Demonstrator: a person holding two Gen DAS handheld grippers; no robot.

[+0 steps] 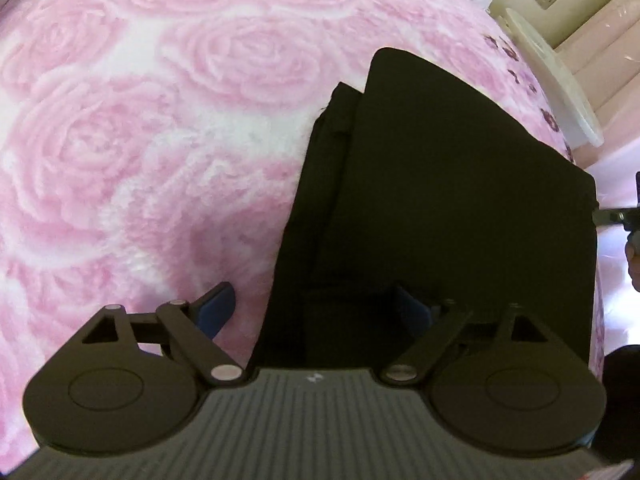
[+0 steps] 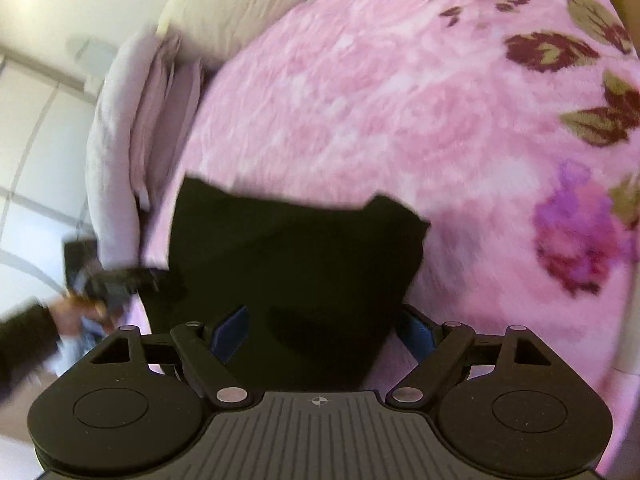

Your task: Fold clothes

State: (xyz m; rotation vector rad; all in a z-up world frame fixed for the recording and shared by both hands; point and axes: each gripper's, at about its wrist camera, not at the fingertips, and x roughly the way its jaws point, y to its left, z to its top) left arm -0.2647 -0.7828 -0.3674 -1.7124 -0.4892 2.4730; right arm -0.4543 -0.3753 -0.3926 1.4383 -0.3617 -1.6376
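While the black fabric garment (image 1: pixel 440 200) lies doubled on the pink rose-patterned fleece bed (image 1: pixel 120 140), your left gripper (image 1: pixel 316 308) and right gripper (image 2: pixel 324 332) hover, jaws released. Whether folding continues or is done, the layers don't say.

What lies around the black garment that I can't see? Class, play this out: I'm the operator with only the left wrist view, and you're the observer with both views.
Observer: In the right wrist view, the right gripper is open, with its blue fingers on either side of the near end of the black garment.
Operator: Is there anything beside the blanket?
Observer: Pale pillows lie along the edge of the pink blanket, on that view's left.
Operator: What holds my gripper?
Observer: A hand in a dark sleeve holds the left gripper, though it is blurred.
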